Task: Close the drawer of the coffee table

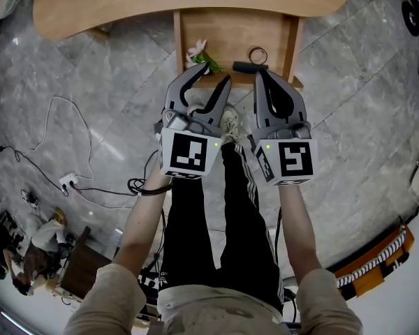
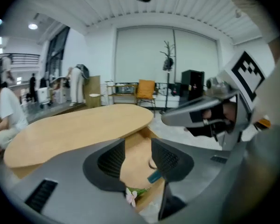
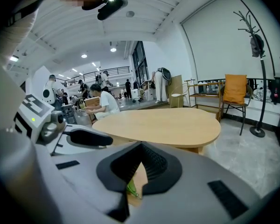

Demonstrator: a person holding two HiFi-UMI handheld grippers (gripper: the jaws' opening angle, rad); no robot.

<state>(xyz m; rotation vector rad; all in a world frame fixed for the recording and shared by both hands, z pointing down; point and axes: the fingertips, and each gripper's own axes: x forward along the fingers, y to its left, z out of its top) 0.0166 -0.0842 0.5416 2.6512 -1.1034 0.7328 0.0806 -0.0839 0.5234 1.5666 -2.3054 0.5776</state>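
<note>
Head view: the coffee table [image 1: 160, 5] lies at the far edge of the scene, and its drawer [image 1: 223, 33] stands pulled out toward the person. The drawer contains a flower [image 1: 199, 53] in the near left corner, a ring [image 1: 258, 55] to the right, and a dark bar-shaped item [image 1: 250, 66] at the near edge. The left gripper [image 1: 214, 72] and right gripper [image 1: 262, 75] are side by side, with their tips over the drawer's near edge; contact with it cannot be told. The person's shoe [image 1: 228, 123] sits on the floor between and below the grippers. Cables [image 1: 49, 117] and a power strip [image 1: 68, 181] lie on the tiled floor [image 1: 349, 117] at near left, well apart from the drawer. Bare tile lies on both sides of the drawer. Left gripper view: the left gripper [image 2: 142, 160] has its jaws apart and nothing is clamped. The drawer floor [image 2: 135, 148], the ring [image 2: 152, 164] and the flower [image 2: 130, 197] show through the gap. The table top [image 2: 79, 129] extends to the far left, and the right gripper [image 2: 210, 113] is just beside on the right. An orange chair [image 2: 145, 88] and a coat stand [image 2: 167, 64] stand far behind the table. Right gripper view: the right gripper [image 3: 139, 164] has its pads together at the tips, and nothing is held. A green stem [image 3: 130, 188] shows below them, inside the drawer. The table top [image 3: 163, 122] is ahead, the left gripper [image 3: 84, 138] is at the left, and a seated person [image 3: 105, 106] is beyond the table.
</note>
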